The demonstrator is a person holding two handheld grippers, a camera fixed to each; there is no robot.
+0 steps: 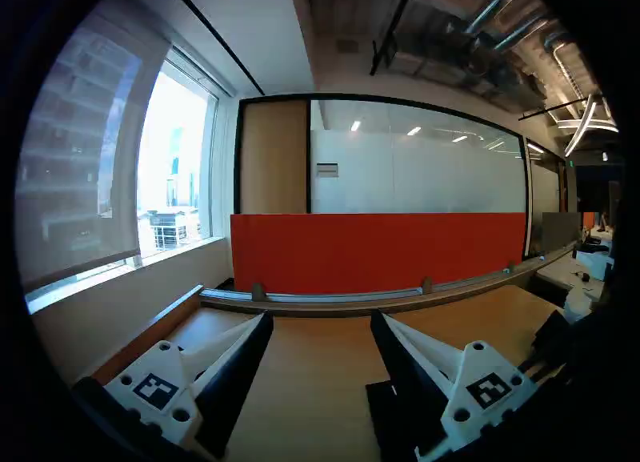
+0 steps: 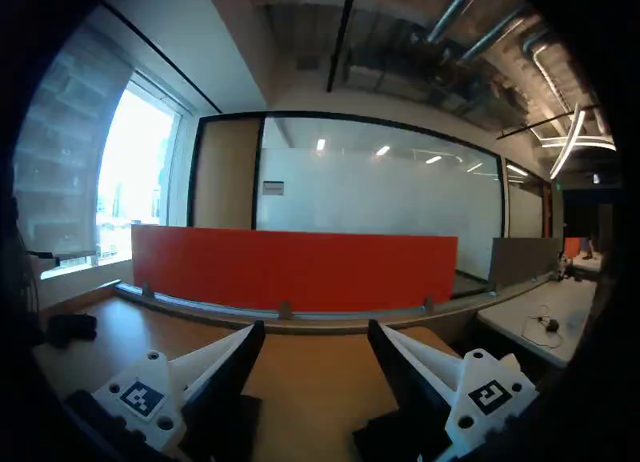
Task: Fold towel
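No text, brand or number can be read. Square black-and-white coded markers (image 1: 156, 390) are carried on the fingers of the left tongs (image 1: 322, 315) at 7 and 5 o'clock, and likewise on the right tongs (image 2: 316, 324). A small wall plate (image 1: 326, 170) is seen toward 12 o'clock, too small to be read.

L gripper (image 1: 322, 318): fingers (image 1: 240, 358) spread wide, held low over a wooden desk (image 1: 320, 398), pointing straight at the orange divider (image 1: 376, 254) along the desk's far edge. Fingers are black inside w/ white outer shells, each shell w/ a square black-and-white marker (image 1: 156, 390). Desk wood shows through the gap, up to the rail (image 1: 336, 298) under the divider.

R gripper (image 2: 316, 326): same build, fingers likewise spread, low over the desk (image 2: 320, 382), facing the divider (image 2: 296, 270) at a slight angle. Wood shows btwn its fingers too.
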